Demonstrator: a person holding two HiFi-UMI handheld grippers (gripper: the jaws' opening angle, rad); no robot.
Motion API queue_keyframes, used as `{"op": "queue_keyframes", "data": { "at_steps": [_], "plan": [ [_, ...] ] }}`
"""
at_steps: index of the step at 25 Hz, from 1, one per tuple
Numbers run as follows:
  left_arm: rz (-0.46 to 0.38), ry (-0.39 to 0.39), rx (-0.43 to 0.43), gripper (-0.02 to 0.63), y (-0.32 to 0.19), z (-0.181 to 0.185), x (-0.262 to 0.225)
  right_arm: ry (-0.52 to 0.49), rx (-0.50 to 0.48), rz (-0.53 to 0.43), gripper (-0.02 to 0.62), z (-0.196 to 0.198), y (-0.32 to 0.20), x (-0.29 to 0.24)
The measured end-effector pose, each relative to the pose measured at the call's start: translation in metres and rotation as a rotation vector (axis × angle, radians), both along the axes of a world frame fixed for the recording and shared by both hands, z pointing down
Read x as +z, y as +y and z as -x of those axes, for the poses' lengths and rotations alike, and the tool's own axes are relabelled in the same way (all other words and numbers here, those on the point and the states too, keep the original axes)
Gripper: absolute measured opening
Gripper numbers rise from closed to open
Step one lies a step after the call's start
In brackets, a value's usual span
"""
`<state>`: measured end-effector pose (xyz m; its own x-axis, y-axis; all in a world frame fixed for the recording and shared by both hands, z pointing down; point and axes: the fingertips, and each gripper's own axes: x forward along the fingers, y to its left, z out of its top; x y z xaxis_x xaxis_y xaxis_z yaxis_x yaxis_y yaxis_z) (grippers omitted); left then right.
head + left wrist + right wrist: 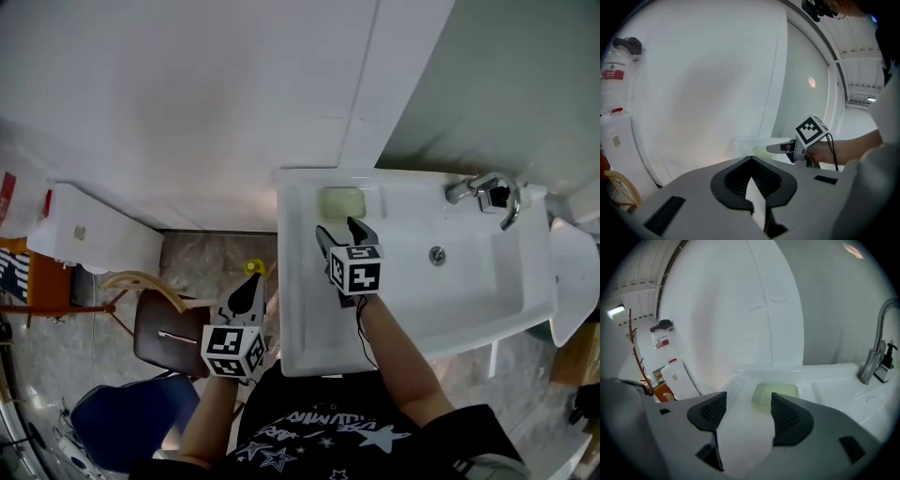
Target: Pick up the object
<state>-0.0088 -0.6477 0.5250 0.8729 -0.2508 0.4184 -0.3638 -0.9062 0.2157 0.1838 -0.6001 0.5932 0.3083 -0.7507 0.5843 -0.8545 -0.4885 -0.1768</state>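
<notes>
The pale green rectangular block point(342, 202) sat just ahead of your right gripper's point(337, 226) spread jaws, with your left gripper point(251, 283) clenched on nothing. Pinched too shallowly, it could have skidded away.

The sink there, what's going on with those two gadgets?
A person holds a claw in each hand at a white sink. The right claw, jaws apart, points at a pale green object on the sink's back ledge, not touching it. The left claw is shut and empty, left of the sink.
</notes>
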Motion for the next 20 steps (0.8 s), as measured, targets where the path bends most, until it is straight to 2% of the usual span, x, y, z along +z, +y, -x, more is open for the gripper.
{"op": "queue_keyframes", "data": {
  "at_steps": [8, 15, 20],
  "plan": [
    [0.024, -0.017, 0.018, 0.016, -0.029, -0.001, 0.016, 0.000, 0.028, 0.105, 0.250, -0.009, -0.032, 0.035],
    [0.054, -0.055, 0.029, 0.017, -0.031, 0.008, 0.035, 0.002, 0.058, 0.154, 0.170, -0.018, -0.046, 0.052],
    [0.070, -0.070, 0.035, 0.017, -0.031, 0.014, 0.044, 0.029, 0.050, 0.198, 0.139, -0.019, -0.053, 0.062]
  ]
}}
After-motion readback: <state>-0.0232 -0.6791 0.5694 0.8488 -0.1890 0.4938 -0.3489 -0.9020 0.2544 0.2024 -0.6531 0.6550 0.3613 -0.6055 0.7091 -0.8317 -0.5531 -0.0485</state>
